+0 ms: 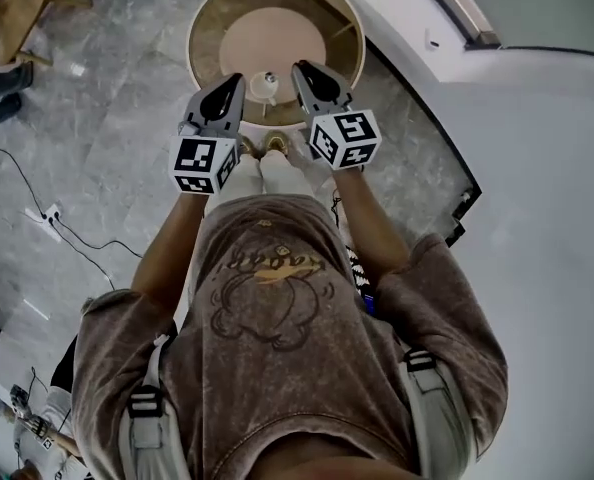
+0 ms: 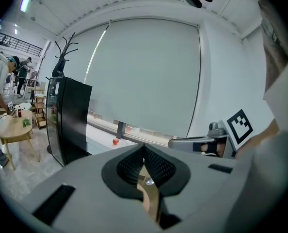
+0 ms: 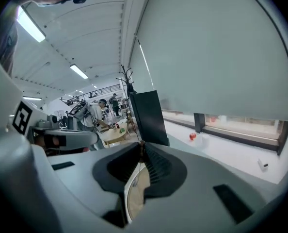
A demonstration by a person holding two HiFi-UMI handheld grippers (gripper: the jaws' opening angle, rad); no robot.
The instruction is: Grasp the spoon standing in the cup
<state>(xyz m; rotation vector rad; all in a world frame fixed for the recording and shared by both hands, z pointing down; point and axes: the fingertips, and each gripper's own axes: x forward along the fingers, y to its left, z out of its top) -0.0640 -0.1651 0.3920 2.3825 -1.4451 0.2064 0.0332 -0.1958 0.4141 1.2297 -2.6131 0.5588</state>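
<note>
Beige round table point(image 1: 277, 38) with a white rim, upper centre of the head view. A small white cup point(image 1: 265, 85) stands on its near side, and in frame it sits between the tips of the left gripper point(image 1: 227, 93) and right gripper point(image 1: 312, 83), with a gap on both sides. The spoon is too small to resolve. Grey marbled floor point(image 1: 127, 118), a power strip point(image 1: 47, 223) with cable at left, a small wooden table point(image 1: 12, 13) in the upper-left corner, a white curved surface point(image 1: 537, 118) at right.

Left gripper view: jaws clenched tip to tip, nothing between them. Table wood shows through the gap under the tips. Black cabinet point(image 2: 69, 118) and coat stand point(image 2: 64, 57) at left, grey roller blind point(image 2: 144, 76) across the centre, a red object point(image 2: 116, 141) on the sill.

Right gripper view: jaws likewise pressed together, empty. Cabinet at centre, red object at right, strip lights point(image 3: 78, 72) on the ceiling, people point(image 3: 103, 106) left of centre.
</note>
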